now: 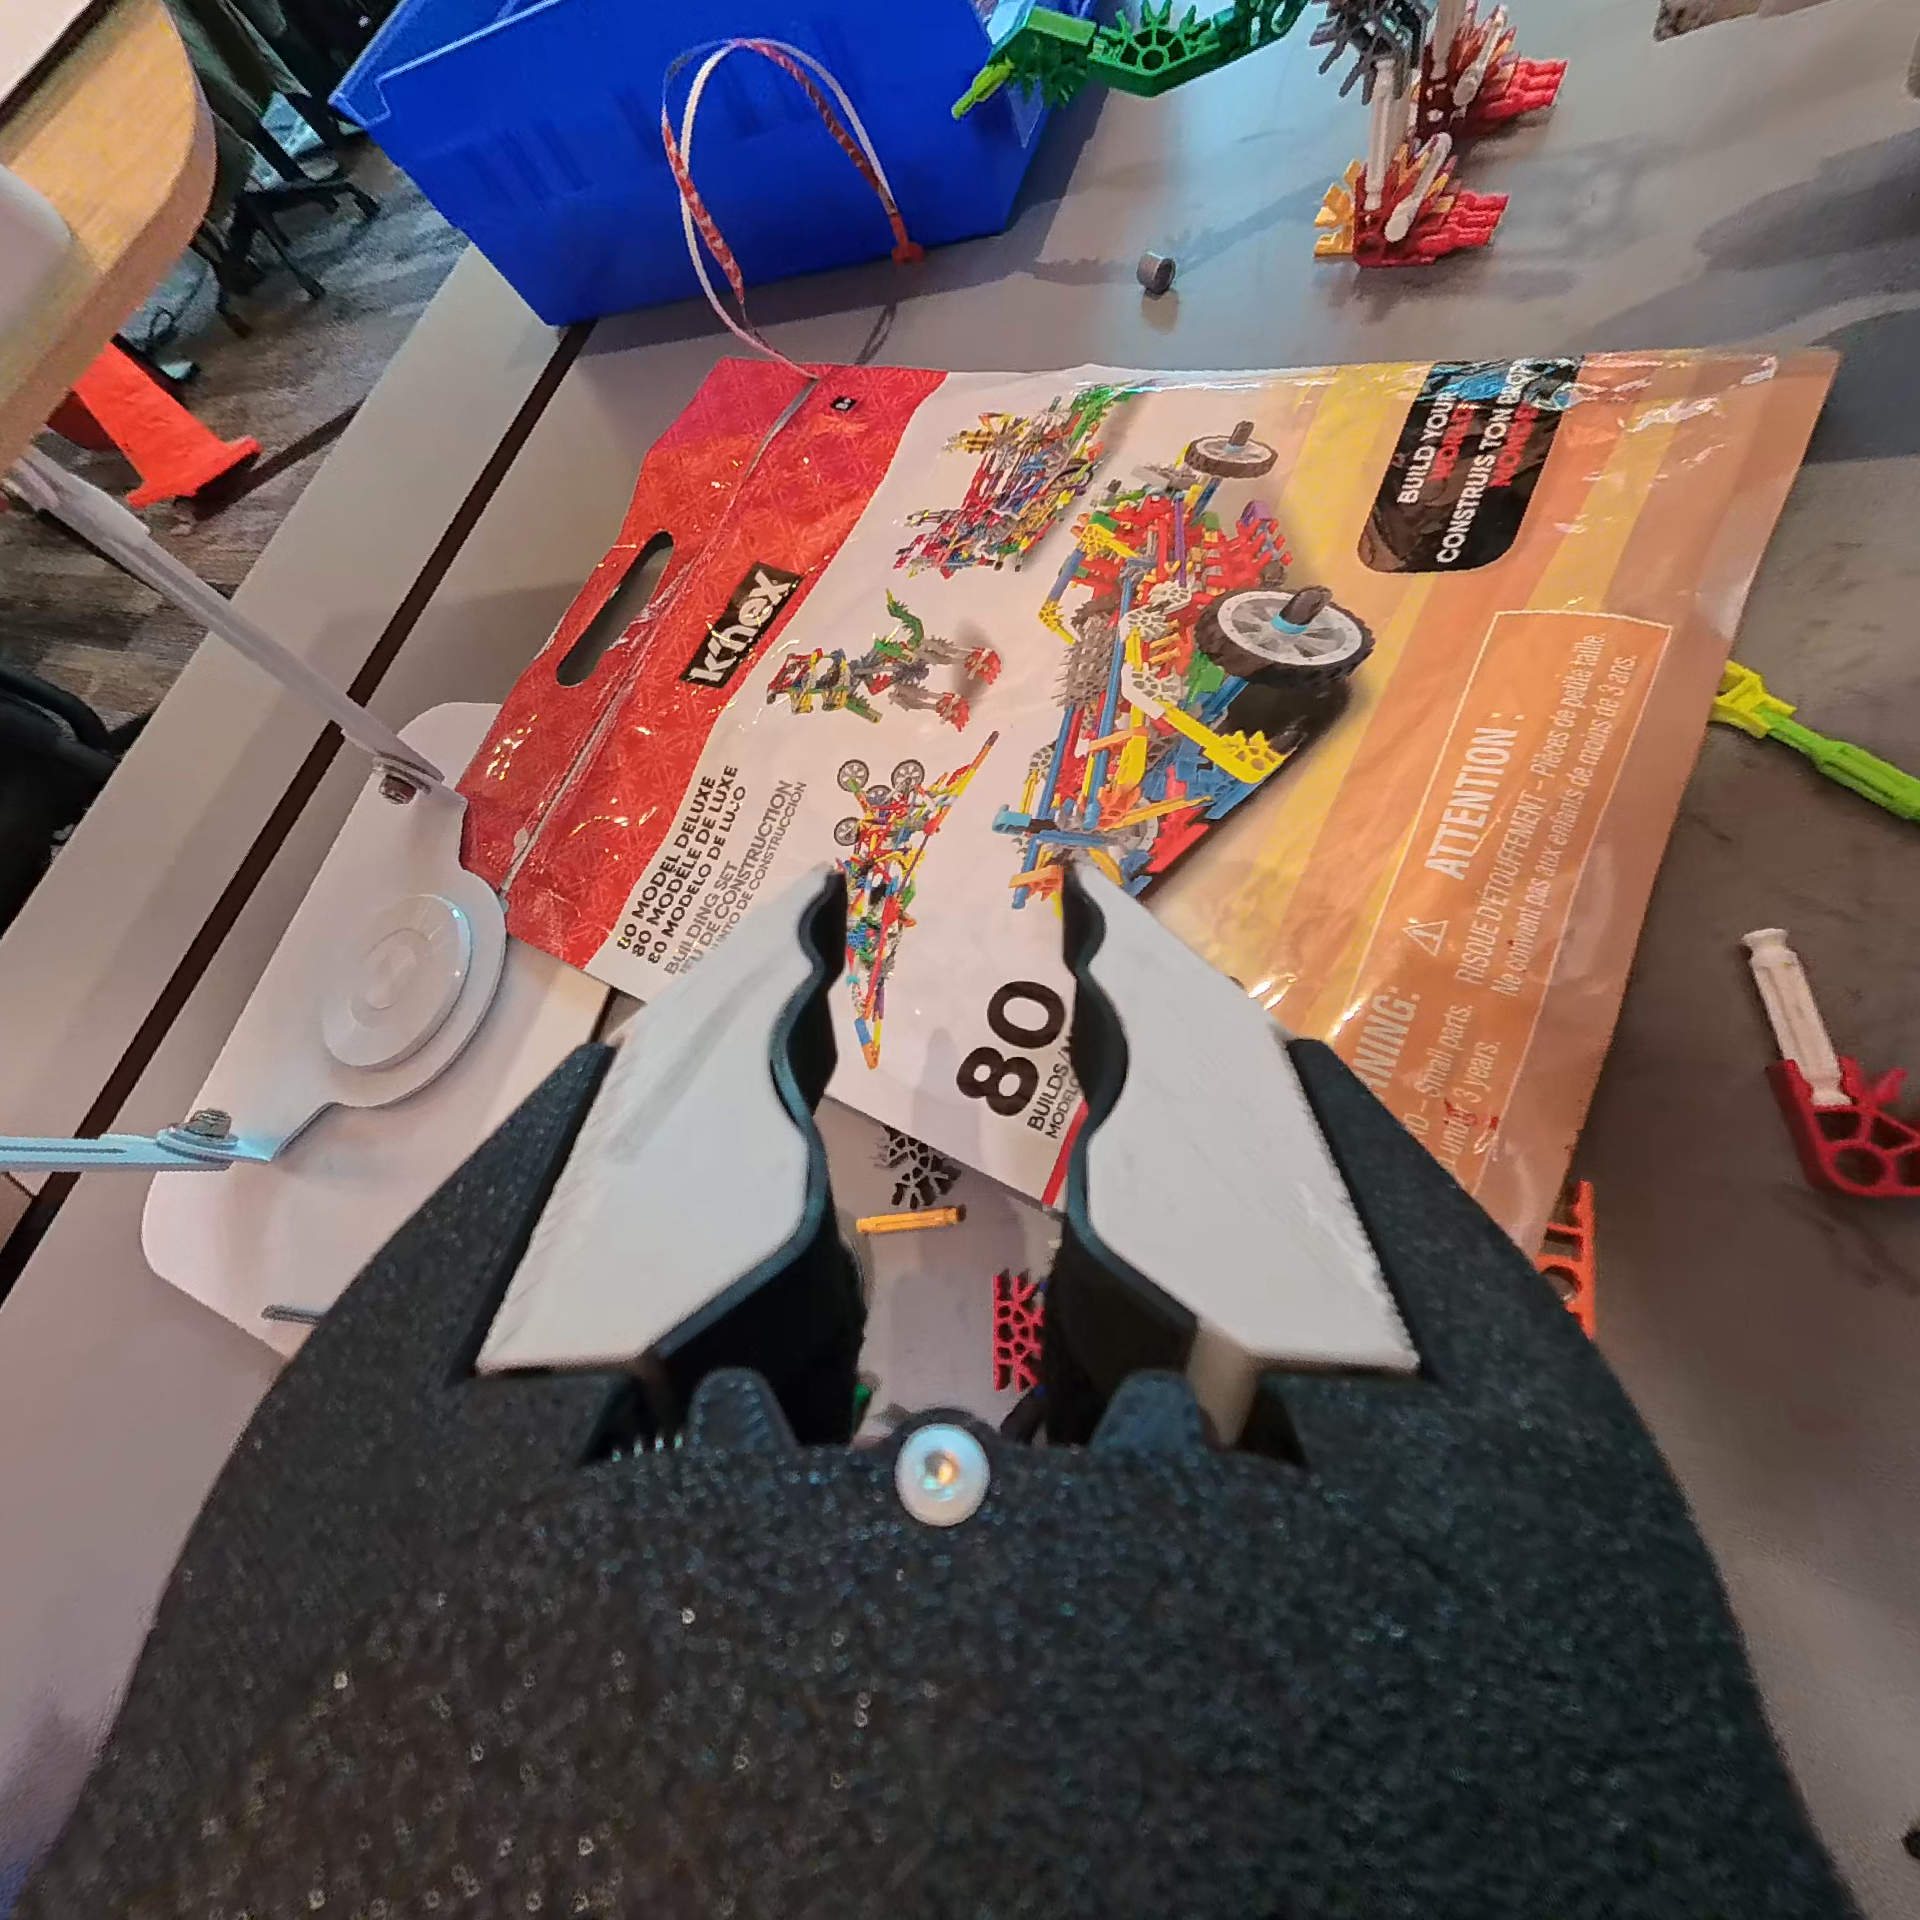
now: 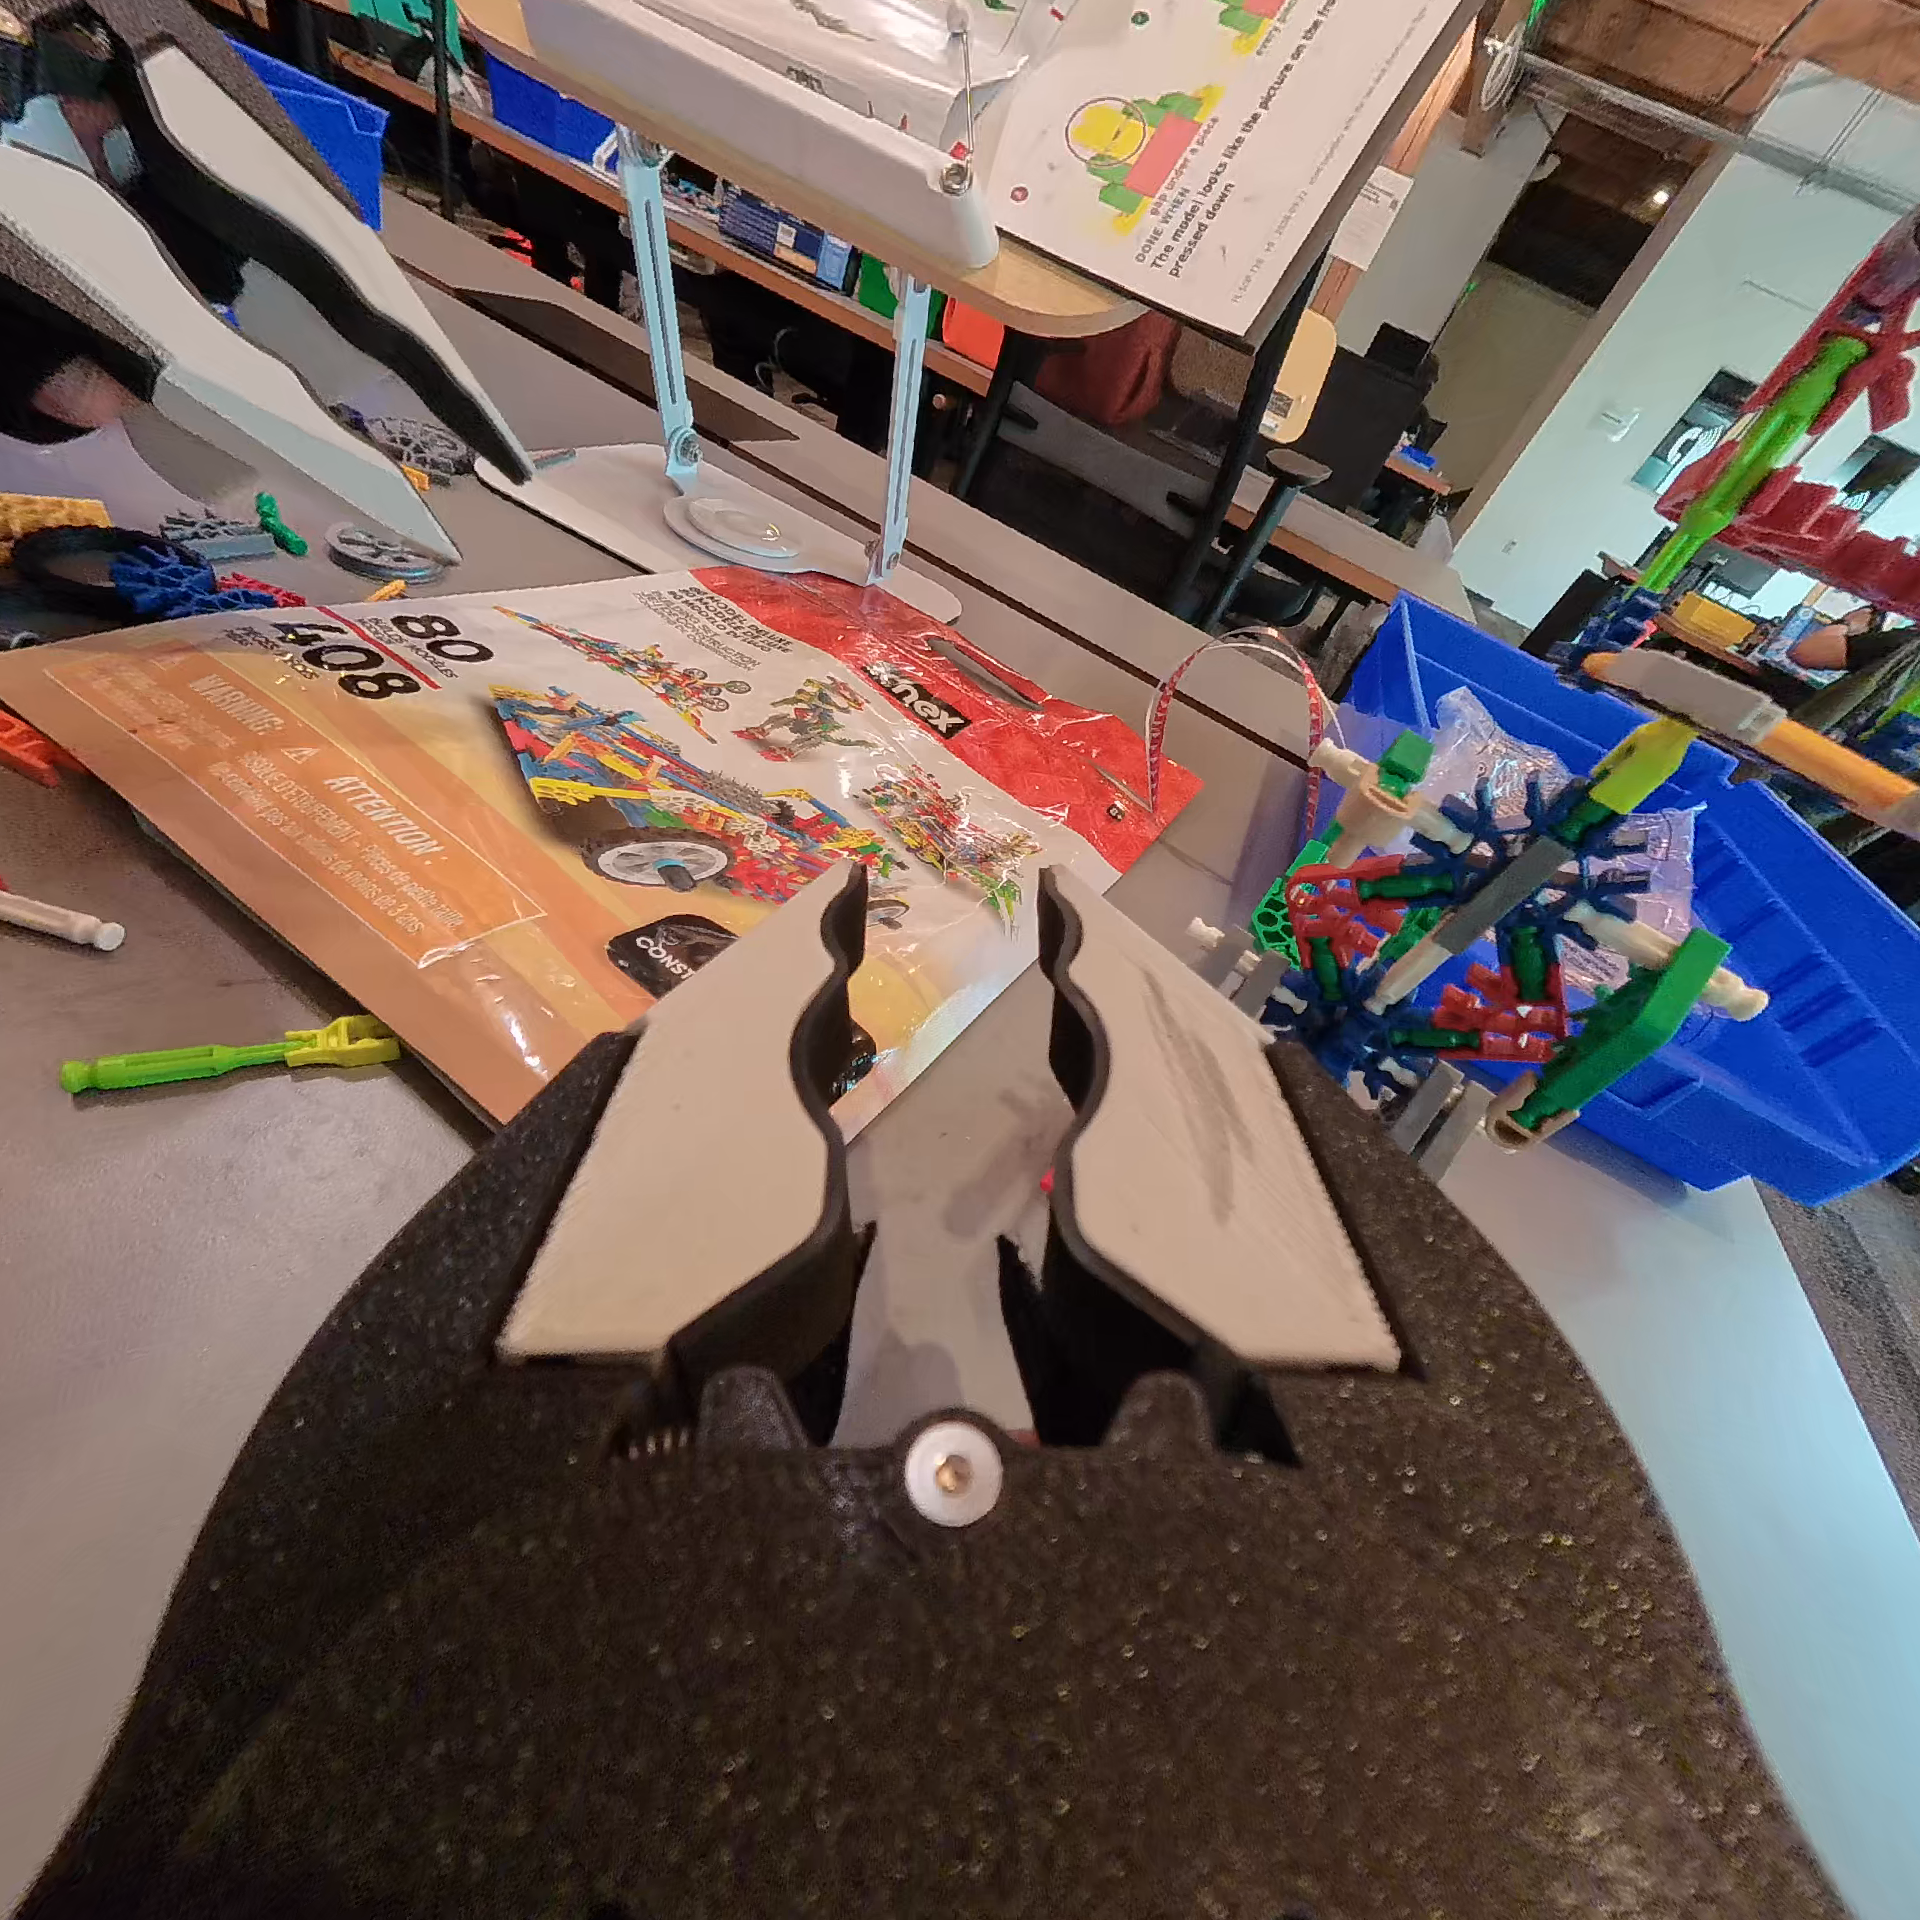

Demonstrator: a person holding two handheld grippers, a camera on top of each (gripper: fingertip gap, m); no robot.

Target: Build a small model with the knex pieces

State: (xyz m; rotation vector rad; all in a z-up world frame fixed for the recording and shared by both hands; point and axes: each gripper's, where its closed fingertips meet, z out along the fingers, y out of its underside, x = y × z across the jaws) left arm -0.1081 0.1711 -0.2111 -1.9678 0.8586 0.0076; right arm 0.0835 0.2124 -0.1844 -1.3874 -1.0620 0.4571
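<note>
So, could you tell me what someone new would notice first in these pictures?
Probably the big printed toy bag lying flat mid-table, with the open left gripper and open right gripper poised over opposite edges, both empty. Next, the blue bin at the table's edge, with a spiky rod-and-connector model before it.

The toy bag is red, white and orange. The bin is blue. The table is grey.

A flat toy-set bag covers the grey table's centre; blue bin and rod-and-connector model block the right, bare tabletop nearer.
</note>
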